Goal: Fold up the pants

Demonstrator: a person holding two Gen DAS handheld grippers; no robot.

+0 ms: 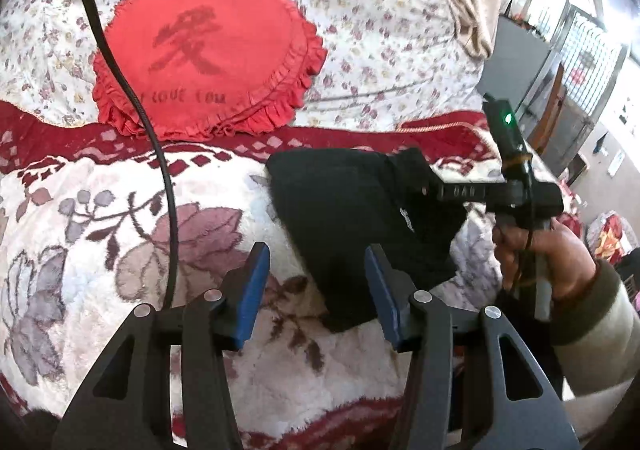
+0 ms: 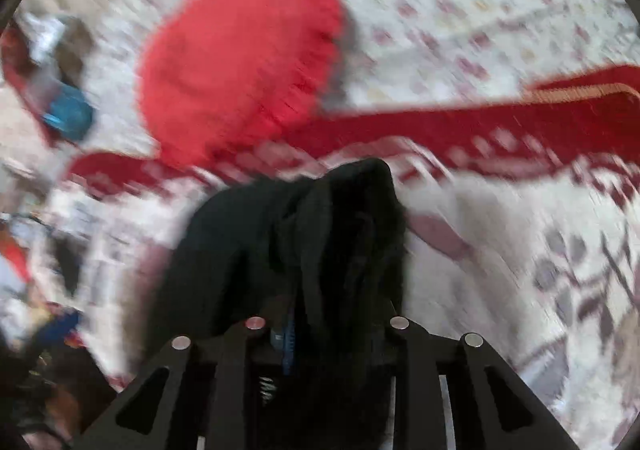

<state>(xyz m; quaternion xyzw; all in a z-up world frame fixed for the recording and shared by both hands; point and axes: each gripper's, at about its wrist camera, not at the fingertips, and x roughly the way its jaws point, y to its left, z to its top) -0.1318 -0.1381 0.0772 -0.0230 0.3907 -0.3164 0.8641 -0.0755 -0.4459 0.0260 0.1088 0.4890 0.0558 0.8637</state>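
Under bunched pants (image 2: 288,250), right tongs (image 2: 320,330) hidden.

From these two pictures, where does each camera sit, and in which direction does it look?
Left wrist: sits on the left gripper, open, looking across the bed at the black pants; the right hand holds the other tool.
Right wrist: sits on the right gripper, looking along it at the pants bunched between its fingers; blurred.
Both views share the pants, the red heart pillow and the flowered blanket.
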